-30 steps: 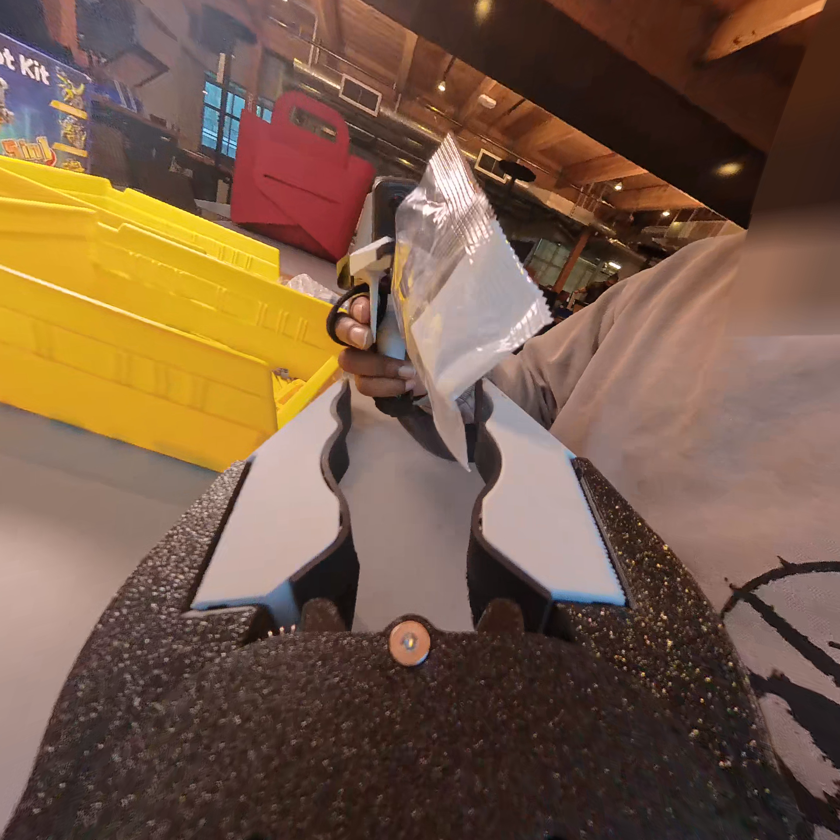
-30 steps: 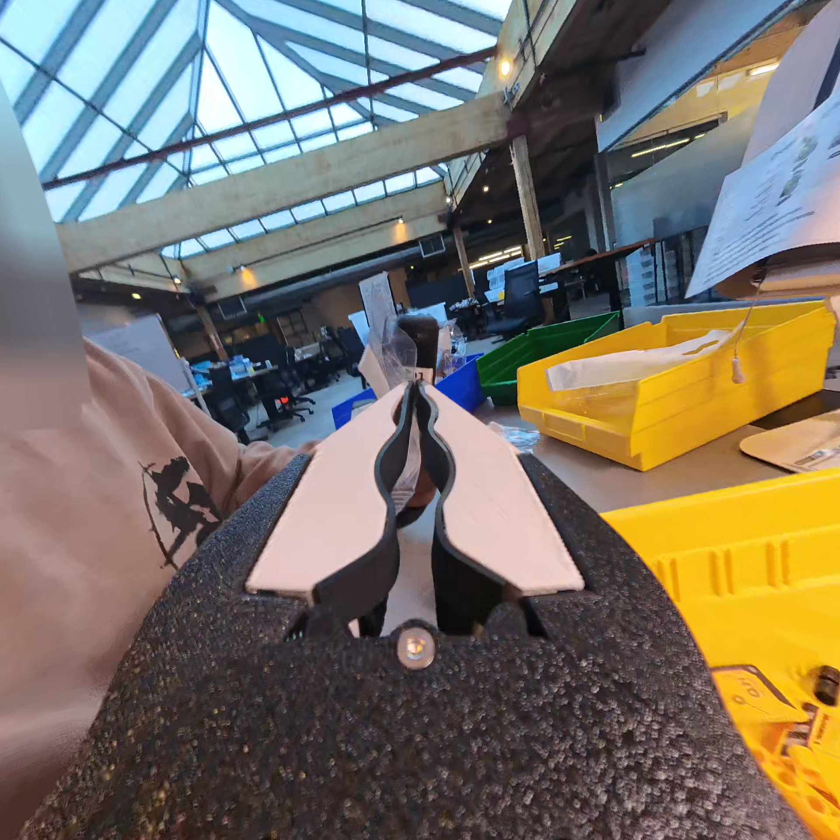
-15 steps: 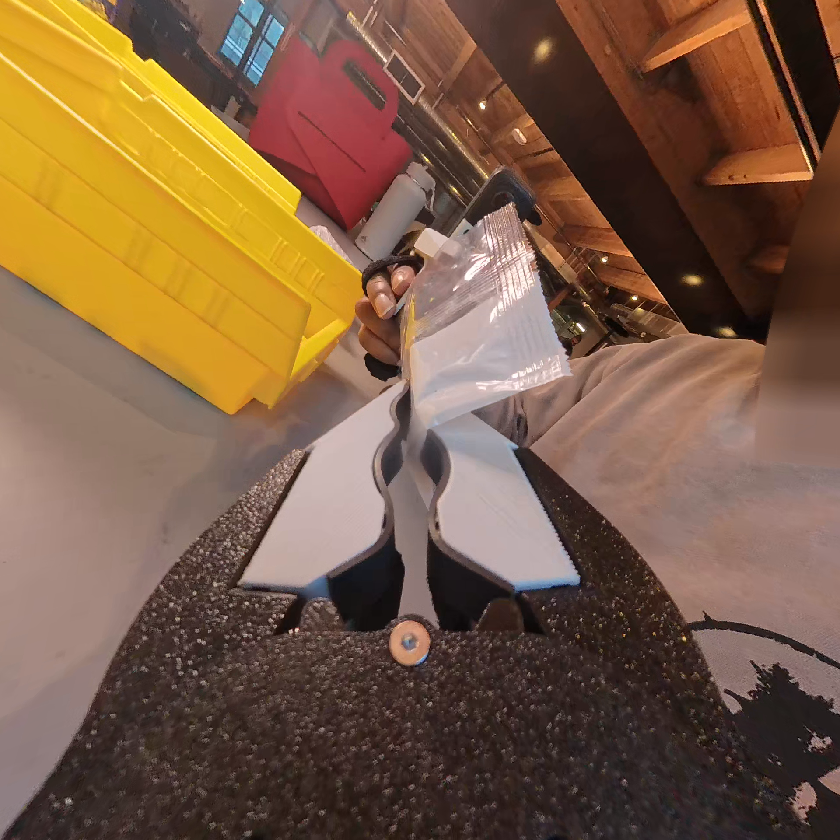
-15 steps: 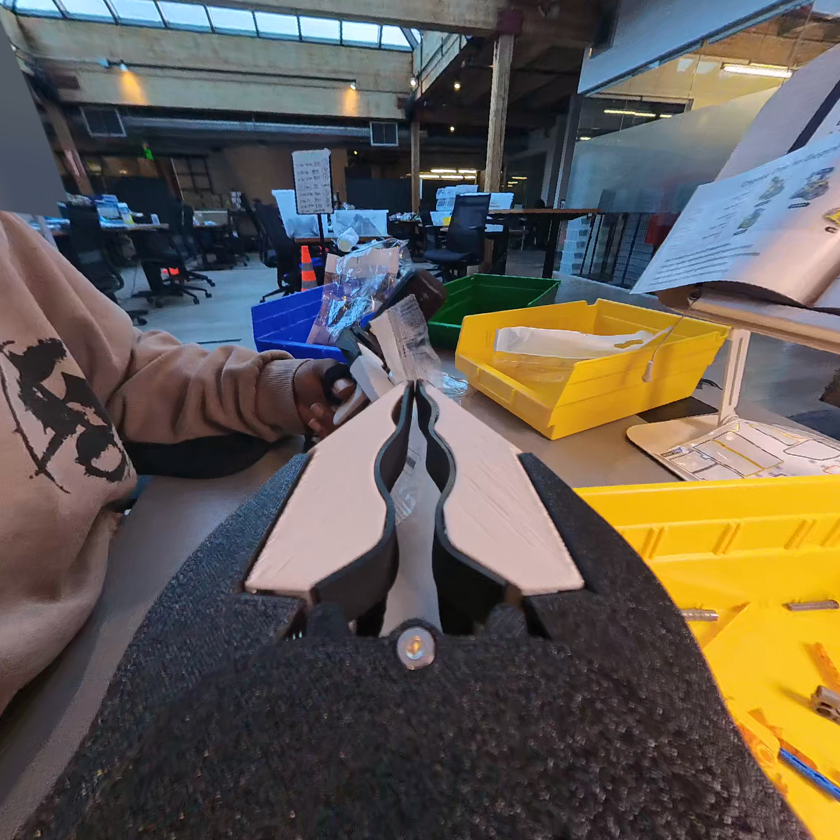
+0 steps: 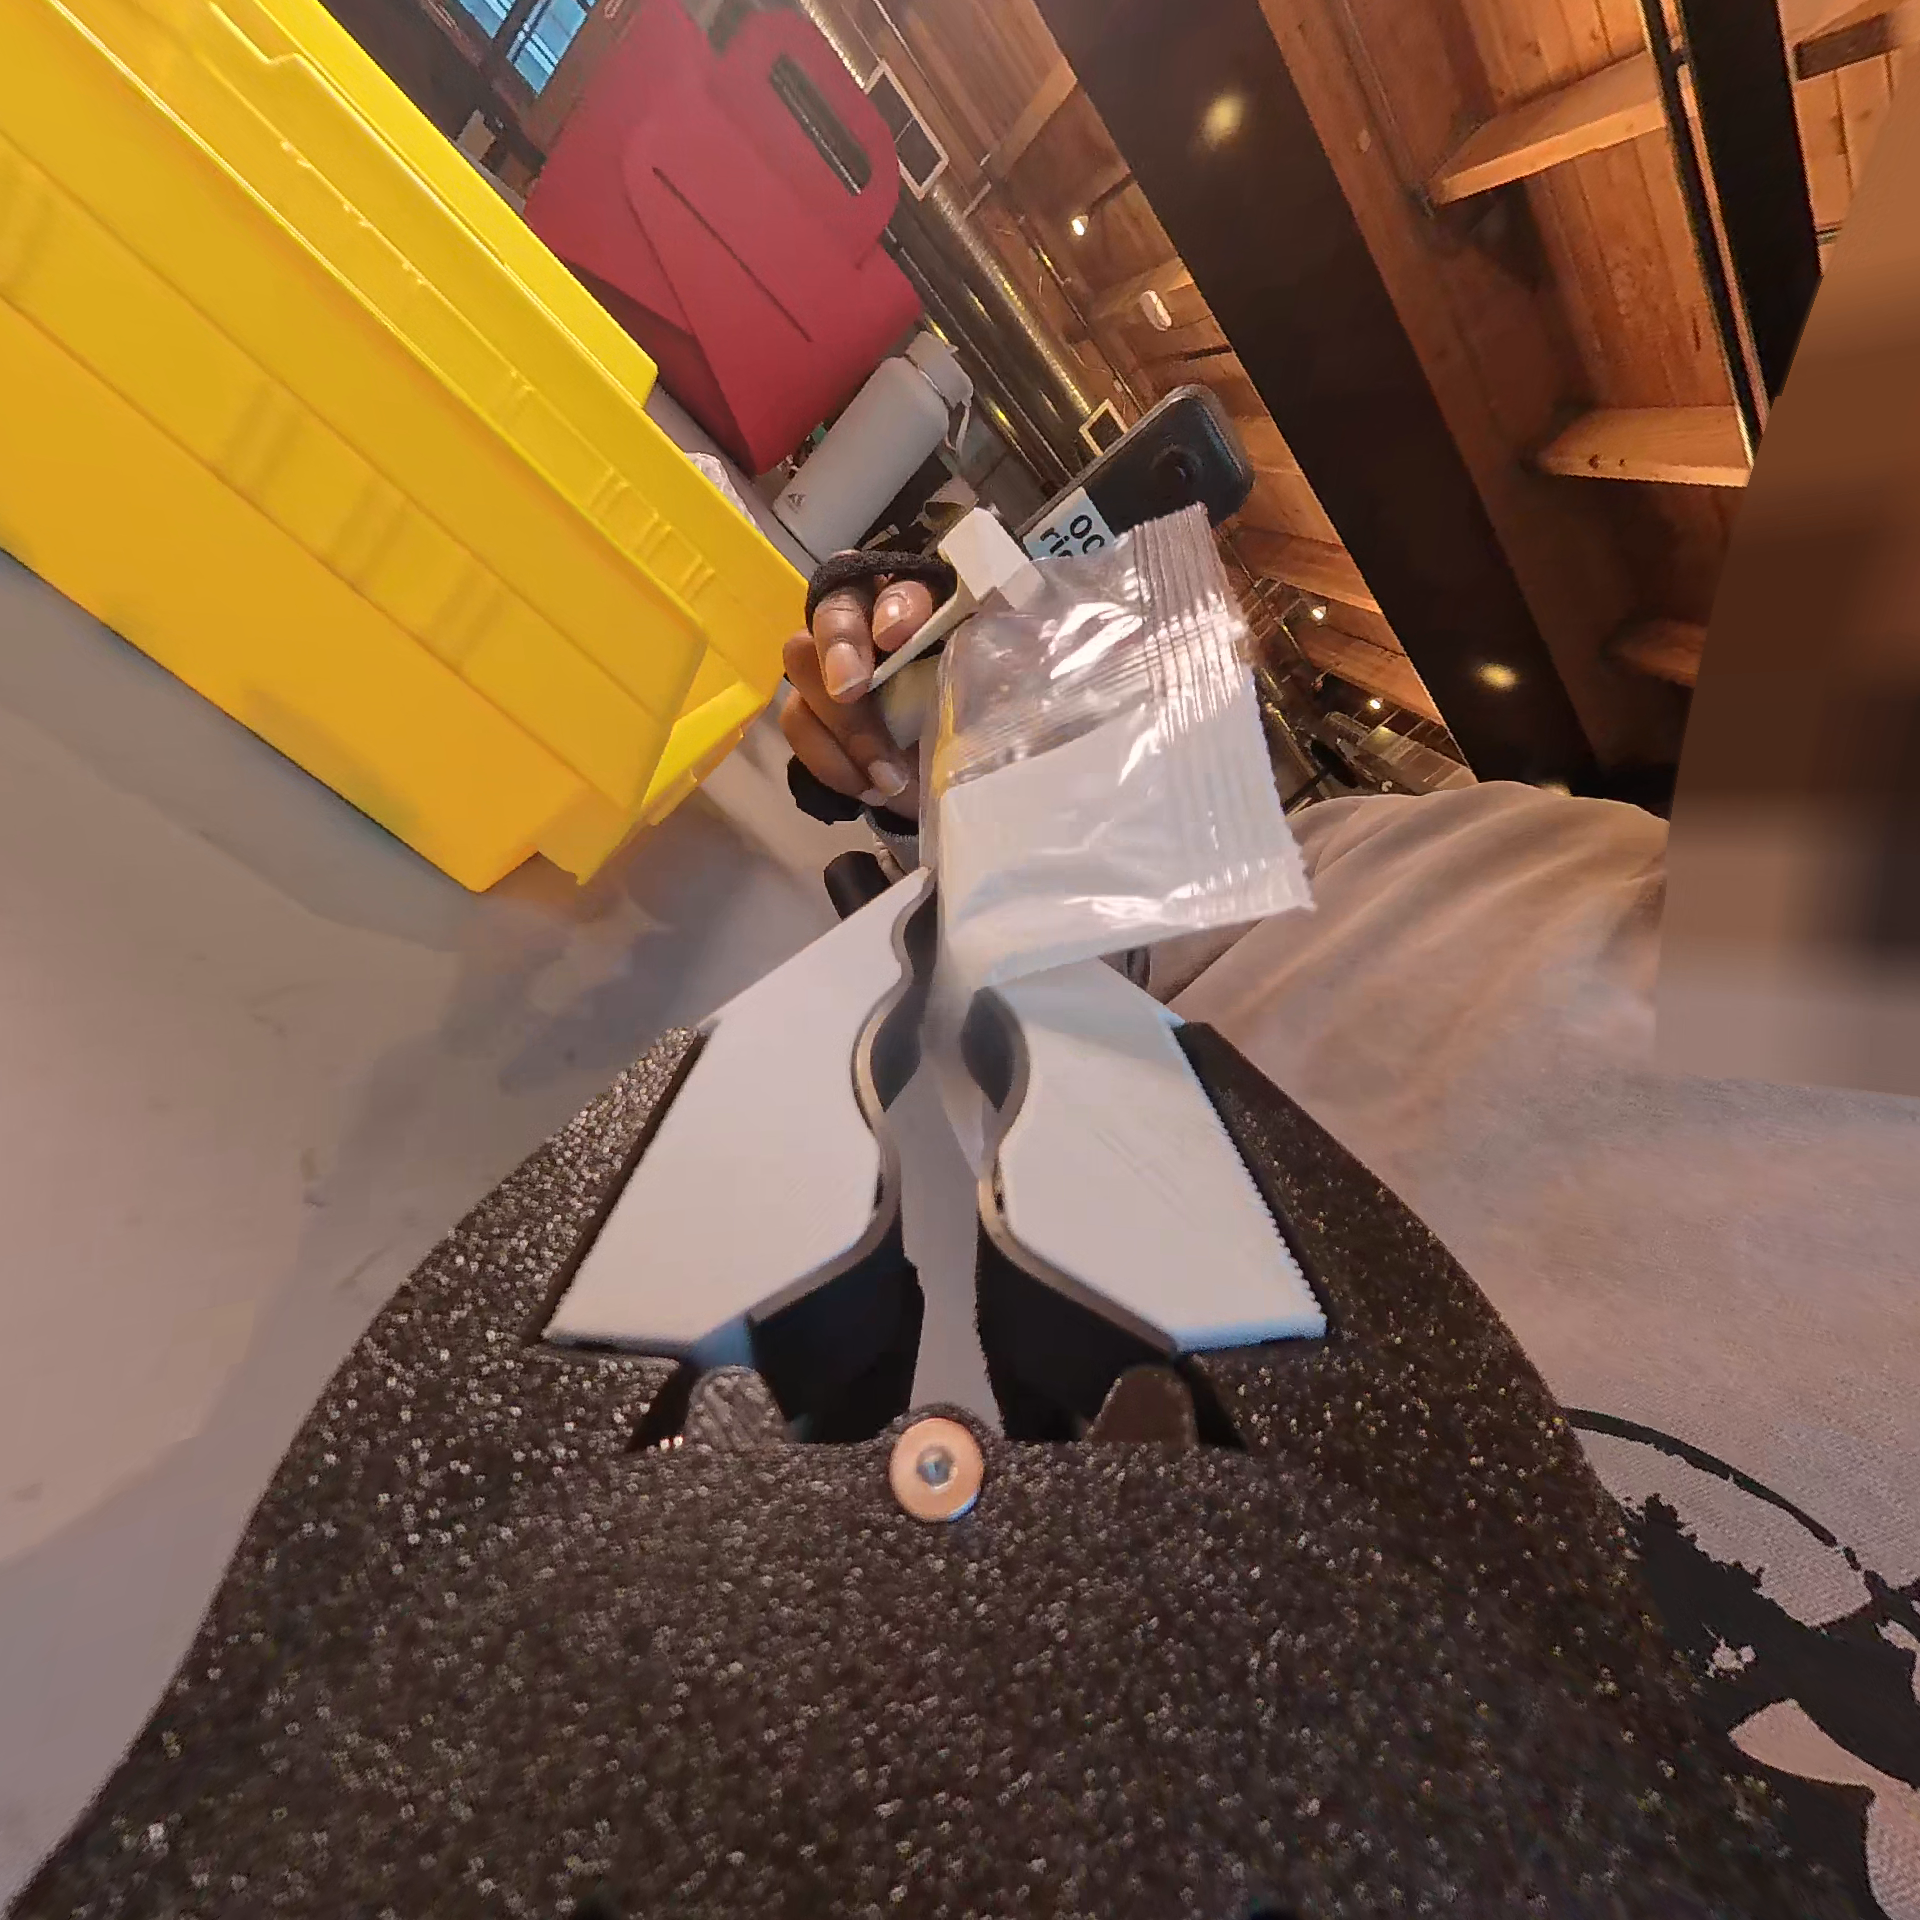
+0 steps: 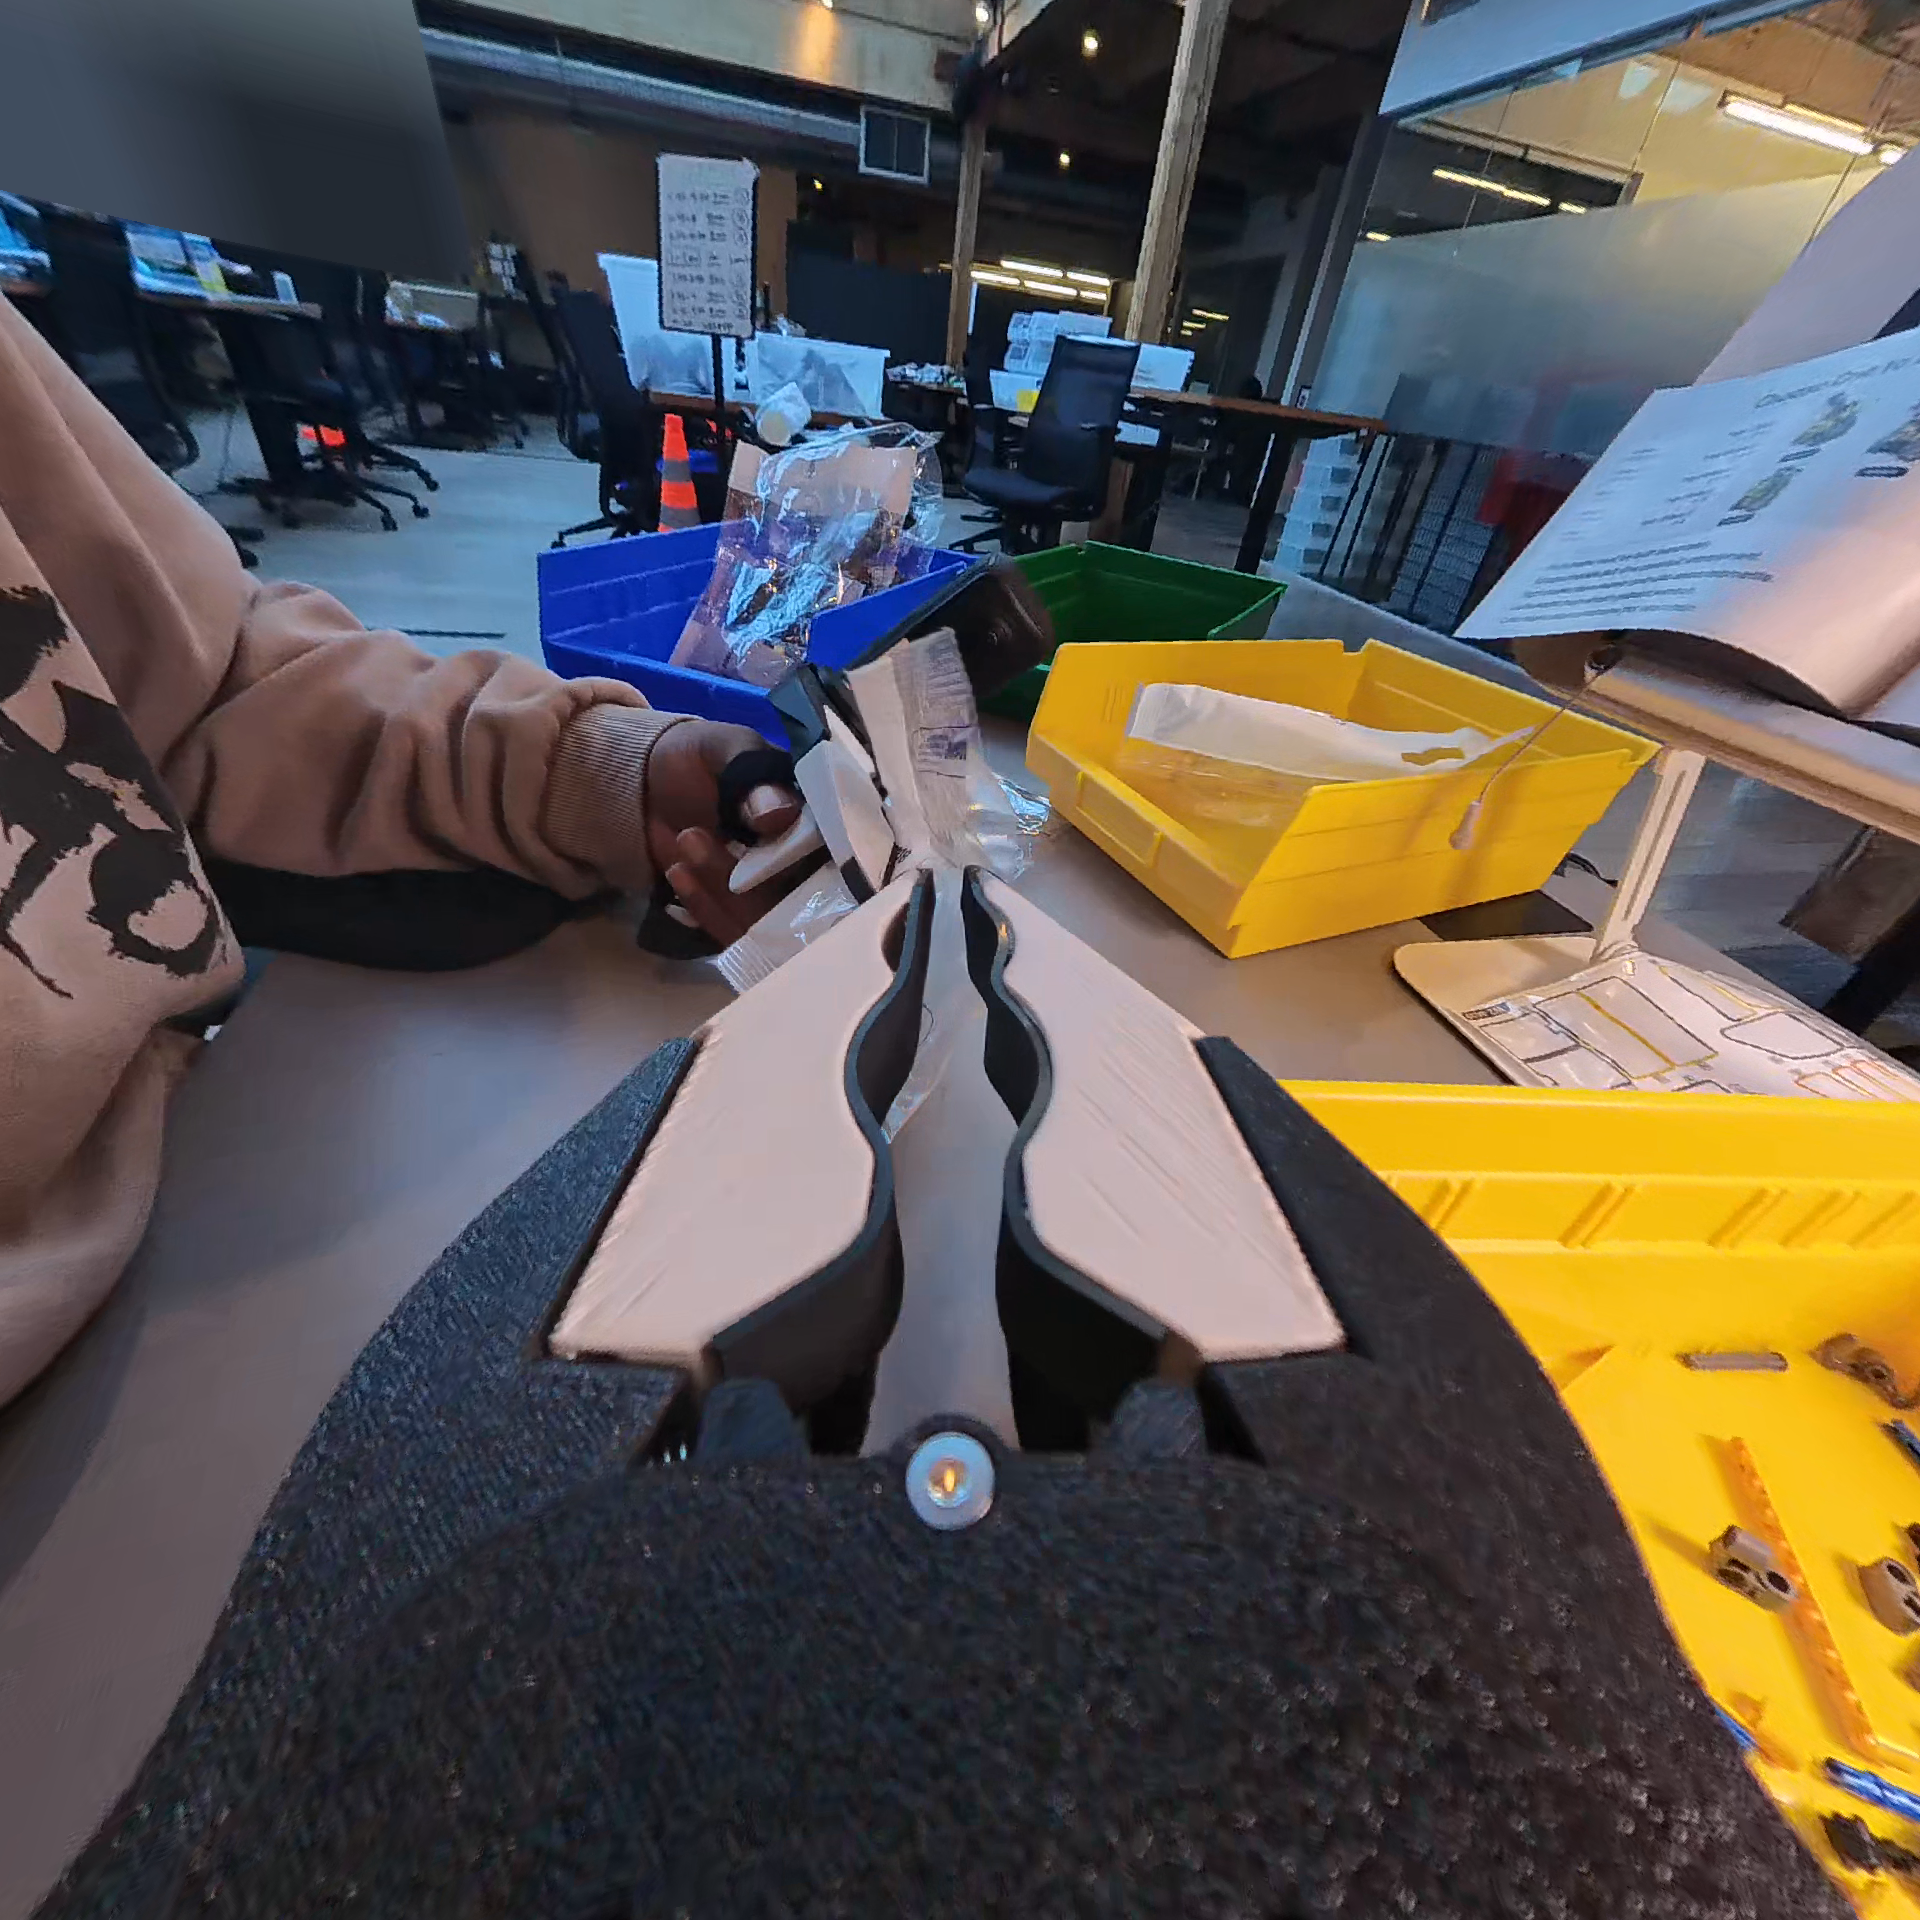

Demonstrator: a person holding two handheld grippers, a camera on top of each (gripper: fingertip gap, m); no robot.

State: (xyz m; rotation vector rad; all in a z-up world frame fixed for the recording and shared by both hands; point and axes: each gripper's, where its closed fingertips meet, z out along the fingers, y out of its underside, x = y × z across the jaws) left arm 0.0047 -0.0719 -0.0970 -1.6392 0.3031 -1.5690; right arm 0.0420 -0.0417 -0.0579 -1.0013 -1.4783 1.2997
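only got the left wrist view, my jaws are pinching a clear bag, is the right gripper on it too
Observer: Yes, the right gripper has its jaws closed on the lower film of the clear bag.
Operator: whats beyond it on that side
Observer: A blue bin holding a crumpled plastic bag.
Operator: anything close to the right gripper
Observer: A yellow tray with small loose parts lies just to its right.

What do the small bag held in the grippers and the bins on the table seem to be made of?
The small bag looks like thin clear plastic film with a white panel: it is see-through, glossy and creased, with a ribbed edge. The yellow bin, blue bin and green bin look like rigid moulded plastic, smooth and slightly shiny, with ribbed walls.
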